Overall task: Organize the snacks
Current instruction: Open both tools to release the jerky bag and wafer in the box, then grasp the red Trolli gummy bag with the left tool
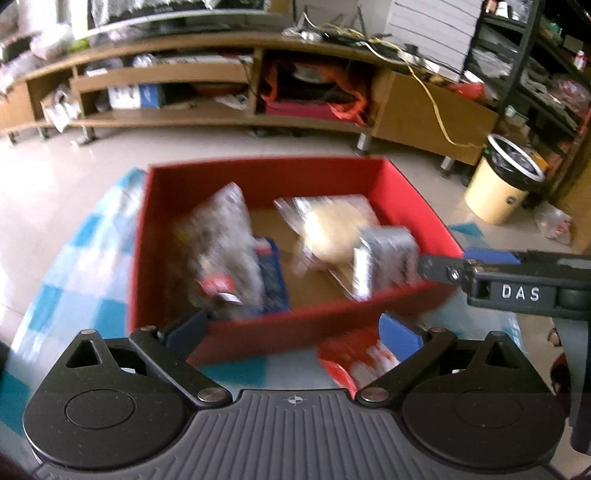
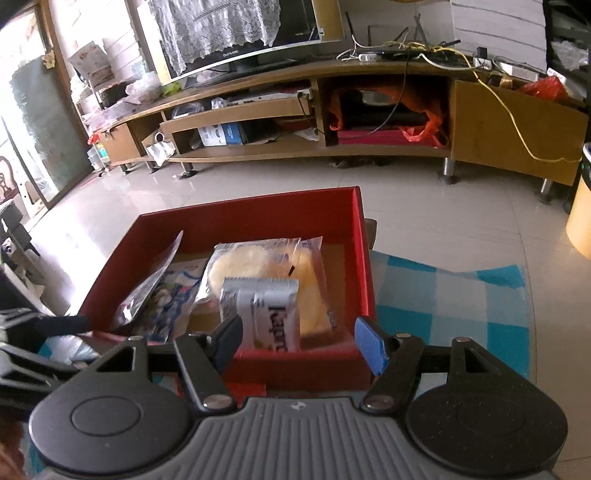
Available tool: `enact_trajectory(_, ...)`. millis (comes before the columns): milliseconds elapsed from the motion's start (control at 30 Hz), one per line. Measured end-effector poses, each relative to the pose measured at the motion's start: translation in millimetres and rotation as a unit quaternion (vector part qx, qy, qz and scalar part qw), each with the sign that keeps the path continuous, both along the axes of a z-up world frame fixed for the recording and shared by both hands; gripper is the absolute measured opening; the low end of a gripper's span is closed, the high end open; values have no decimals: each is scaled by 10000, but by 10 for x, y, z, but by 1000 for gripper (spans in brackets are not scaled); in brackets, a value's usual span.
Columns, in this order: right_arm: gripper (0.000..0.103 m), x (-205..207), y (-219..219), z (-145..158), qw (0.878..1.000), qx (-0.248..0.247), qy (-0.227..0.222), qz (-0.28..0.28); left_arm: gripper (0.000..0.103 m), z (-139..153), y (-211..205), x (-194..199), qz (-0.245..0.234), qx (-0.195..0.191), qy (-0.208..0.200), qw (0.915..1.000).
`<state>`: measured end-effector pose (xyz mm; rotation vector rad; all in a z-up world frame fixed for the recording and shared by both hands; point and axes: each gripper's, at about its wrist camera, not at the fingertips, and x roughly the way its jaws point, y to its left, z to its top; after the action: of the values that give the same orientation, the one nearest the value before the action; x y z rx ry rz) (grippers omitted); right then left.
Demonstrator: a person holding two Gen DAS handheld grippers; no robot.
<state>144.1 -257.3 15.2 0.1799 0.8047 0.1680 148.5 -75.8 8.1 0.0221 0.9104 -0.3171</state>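
Note:
A red box [image 1: 166,236] [image 2: 364,258] sits on a blue-checked cloth. Inside lie a clear bag of dark snacks [image 1: 221,251] [image 2: 147,288], a blue packet [image 1: 275,280], a bag of yellow pastry [image 1: 332,225] [image 2: 258,262] and a silver wafer pack [image 1: 384,258] [image 2: 266,314] leaning against the near wall. My left gripper [image 1: 293,332] is open and empty just before the box's near wall. A red-and-white packet [image 1: 354,358] lies on the cloth under its right finger. My right gripper [image 2: 299,343] is open, wide of the silver pack, and holds nothing.
A long wooden TV stand [image 2: 332,110] runs along the back with a television [image 2: 240,33] and cables on it. A yellow waste bin [image 1: 498,184] stands at the right. The checked cloth [image 2: 450,302] extends right of the box. Tiled floor lies beyond.

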Motion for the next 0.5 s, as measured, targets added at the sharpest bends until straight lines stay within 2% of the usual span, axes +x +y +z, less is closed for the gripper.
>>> enact_trajectory(267, 67, -323, -234, 91, 9998, 110, -83, -115, 103, -247, -244, -219, -219, -37, 459, 9987)
enact_trajectory(433, 67, -406, -434, 23, 9997, 52, 98, -226, 102, -460, -442, -184, -73, 182, 751, 9970)
enact_trajectory(500, 67, -432, -504, 6, 9995, 77, 165, -265, 101, -559, -536, -142, 7, 381, 895, 9953)
